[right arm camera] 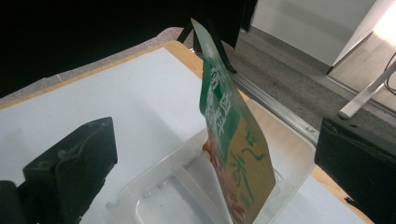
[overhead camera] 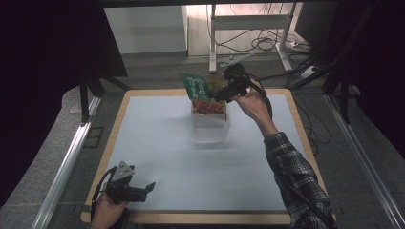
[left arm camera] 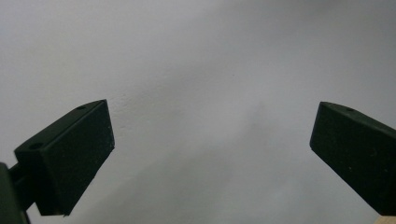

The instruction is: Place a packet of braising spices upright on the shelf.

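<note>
Glossy green snack pouch (right arm camera: 233, 140) upright in clear plastic tray (right arm camera: 154, 196); both hand-held grippers wide apart, empty.

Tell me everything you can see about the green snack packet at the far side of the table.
The snack packet is a flat, glossy pouch, green at the top with pale lettering, yellow-brown and reddish food pictures lower down. It stands on its edge, tilted, with its lower end inside the clear plastic container. The right tool is just above it with jaws wide apart on either side, not touching it.
</note>
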`<act>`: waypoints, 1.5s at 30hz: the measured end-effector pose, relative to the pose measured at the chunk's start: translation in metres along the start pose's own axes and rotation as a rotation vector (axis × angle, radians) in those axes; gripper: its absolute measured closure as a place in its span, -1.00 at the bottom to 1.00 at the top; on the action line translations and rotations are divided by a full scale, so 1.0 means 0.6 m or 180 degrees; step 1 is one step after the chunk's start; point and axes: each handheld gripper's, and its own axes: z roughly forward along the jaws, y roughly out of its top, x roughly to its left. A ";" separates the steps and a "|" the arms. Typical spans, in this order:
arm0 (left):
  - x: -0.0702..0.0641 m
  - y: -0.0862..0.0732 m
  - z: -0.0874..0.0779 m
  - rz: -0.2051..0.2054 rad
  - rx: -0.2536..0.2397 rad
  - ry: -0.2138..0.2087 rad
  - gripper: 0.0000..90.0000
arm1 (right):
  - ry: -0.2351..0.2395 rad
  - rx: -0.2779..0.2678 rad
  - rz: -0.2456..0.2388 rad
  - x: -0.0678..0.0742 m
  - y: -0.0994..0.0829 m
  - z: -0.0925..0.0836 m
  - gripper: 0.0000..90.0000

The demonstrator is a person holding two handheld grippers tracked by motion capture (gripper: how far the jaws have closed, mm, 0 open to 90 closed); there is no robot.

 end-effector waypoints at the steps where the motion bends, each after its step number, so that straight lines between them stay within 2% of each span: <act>1: 0.001 0.000 0.000 -0.0014 -0.0007 -0.0022 -1.00 | 0.0002 -0.0011 0.0013 0.001 -0.004 -0.004 -1.00; 12: 0.000 0.000 0.000 0.0007 0.0008 -0.0038 -1.00 | 0.0035 -0.0039 0.0055 0.004 -0.025 -0.020 -1.00; 22: -0.001 0.001 0.002 0.0019 0.0036 -0.0030 -1.00 | 0.0092 -0.0050 0.0073 0.017 -0.055 -0.034 -1.00; 35: -0.002 0.001 0.003 0.0042 0.0056 -0.0026 -0.99 | 0.0104 0.0004 0.0193 0.023 -0.117 -0.048 -1.00; 45: -0.002 0.001 0.003 0.0045 0.0063 -0.0025 -0.99 | 0.0030 -0.0032 0.0239 0.034 -0.161 -0.080 -1.00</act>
